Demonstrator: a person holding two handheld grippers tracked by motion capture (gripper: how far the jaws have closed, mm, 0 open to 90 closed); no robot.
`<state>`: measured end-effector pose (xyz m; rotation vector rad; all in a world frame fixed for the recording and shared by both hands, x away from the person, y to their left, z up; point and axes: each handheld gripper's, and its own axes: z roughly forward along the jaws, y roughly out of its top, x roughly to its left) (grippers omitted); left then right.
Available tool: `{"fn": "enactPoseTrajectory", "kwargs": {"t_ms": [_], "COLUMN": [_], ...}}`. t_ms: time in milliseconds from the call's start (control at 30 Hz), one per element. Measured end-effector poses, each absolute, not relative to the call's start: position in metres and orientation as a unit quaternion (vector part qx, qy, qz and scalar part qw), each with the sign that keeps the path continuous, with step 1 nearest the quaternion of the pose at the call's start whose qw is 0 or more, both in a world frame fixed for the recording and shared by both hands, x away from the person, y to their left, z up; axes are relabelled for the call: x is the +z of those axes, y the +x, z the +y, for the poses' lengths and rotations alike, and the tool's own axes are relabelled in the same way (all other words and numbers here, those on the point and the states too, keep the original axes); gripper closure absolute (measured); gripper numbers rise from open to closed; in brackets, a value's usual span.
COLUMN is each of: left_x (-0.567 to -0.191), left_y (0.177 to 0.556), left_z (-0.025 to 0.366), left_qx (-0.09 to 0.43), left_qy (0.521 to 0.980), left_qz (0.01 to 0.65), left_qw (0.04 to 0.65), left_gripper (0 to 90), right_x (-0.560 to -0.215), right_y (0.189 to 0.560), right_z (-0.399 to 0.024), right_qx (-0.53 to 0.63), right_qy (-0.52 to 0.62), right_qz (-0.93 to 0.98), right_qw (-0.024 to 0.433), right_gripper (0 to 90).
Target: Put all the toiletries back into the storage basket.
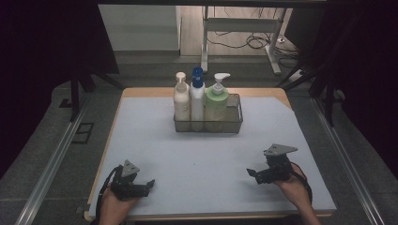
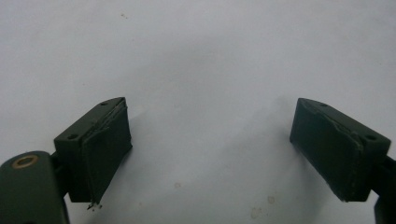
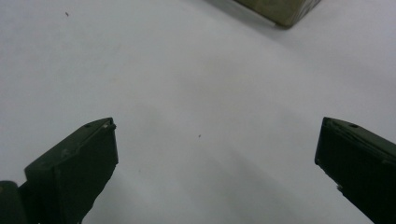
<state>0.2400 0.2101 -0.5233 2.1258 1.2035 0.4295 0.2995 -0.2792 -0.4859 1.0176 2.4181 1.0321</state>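
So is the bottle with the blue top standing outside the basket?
No, the blue-capped bottle stands inside the wire basket, between the cream pump bottle and the green pump bottle.

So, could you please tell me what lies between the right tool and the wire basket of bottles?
Nothing: in the high view, bare tabletop separates the right tool from the wire basket.

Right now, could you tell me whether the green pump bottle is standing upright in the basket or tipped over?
Upright. The green pump bottle stands in the wire basket, pump head on top, beside the two other bottles.
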Motion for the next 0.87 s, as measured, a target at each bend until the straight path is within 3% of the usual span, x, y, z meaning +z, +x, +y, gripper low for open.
{"fn": "enactPoseTrajectory", "kwargs": {"t_ms": [433, 867], "left_x": [-0.523, -0.523], "left_y": [0.240, 0.240], "left_z": [0.210, 0.210], "left_qx": [0.164, 0.164], "left_qy": [0.811, 0.811], "left_qz": [0.459, 0.459], "left_qw": [0.325, 0.324], "left_gripper": [12.1, 12.1], "right_x": [-0.521, -0.522], "right_y": [0.294, 0.292], "right_z": [-0.278, -0.278], "right_qx": [0.339, 0.341], "right_qy": [0.365, 0.364], "right_qz": [0.855, 0.855], "right_qw": [0.140, 0.145], "right_gripper": [0.0, 0.0]}}
